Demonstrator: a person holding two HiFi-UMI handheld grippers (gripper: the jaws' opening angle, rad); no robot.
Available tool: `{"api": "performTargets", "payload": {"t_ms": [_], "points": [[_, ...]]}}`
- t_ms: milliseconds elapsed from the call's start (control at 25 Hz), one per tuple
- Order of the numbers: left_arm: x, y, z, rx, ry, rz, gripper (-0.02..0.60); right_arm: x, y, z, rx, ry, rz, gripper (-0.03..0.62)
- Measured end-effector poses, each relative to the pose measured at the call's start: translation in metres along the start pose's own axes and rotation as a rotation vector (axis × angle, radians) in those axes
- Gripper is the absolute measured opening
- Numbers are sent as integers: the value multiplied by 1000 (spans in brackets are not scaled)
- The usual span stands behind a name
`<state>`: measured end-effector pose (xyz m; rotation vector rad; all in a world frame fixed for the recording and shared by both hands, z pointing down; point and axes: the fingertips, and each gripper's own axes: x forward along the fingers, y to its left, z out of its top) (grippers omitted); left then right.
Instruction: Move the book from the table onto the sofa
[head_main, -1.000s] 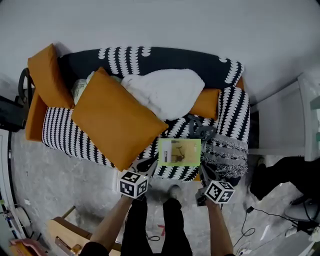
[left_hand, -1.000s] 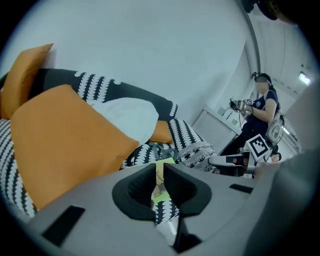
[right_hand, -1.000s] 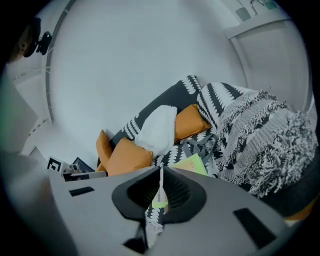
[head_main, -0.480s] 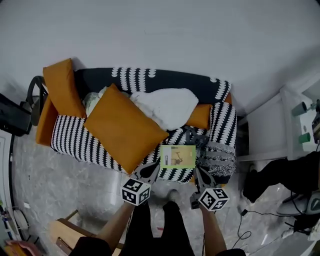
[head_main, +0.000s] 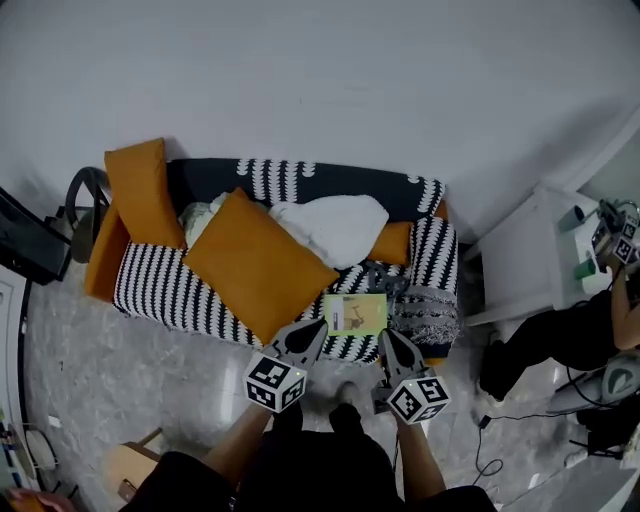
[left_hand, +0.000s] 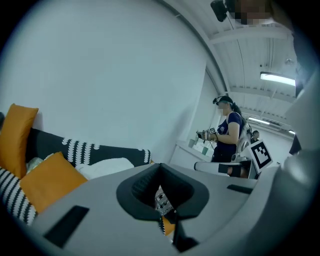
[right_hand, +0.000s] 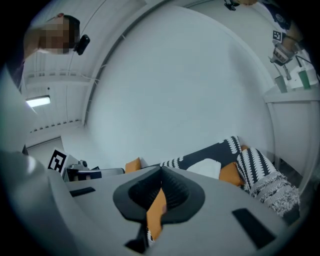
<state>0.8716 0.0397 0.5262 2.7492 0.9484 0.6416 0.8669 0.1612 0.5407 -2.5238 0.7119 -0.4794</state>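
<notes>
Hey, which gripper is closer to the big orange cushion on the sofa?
Left. The left gripper is beside the big orange cushion's lower corner; the right gripper is beyond the book.

Orange cushion and white blanket crowd the sofa.

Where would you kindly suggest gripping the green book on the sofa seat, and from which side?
The green book lies flat near the front edge of the sofa, with an orange cushion at its left and a fringed throw at its right. So probably grip its near edge, coming from the sofa's front.
</notes>
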Motion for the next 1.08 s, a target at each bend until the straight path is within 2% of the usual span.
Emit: {"api": "performTargets", "payload": {"t_ms": [280, 1080], "points": [[-25, -6, 18, 43, -35, -18, 15, -9, 30, 6, -29, -33, 10, 21], [-43, 10, 16, 35, -47, 11, 15, 1, 52, 1, -80, -13, 43, 21]]}}
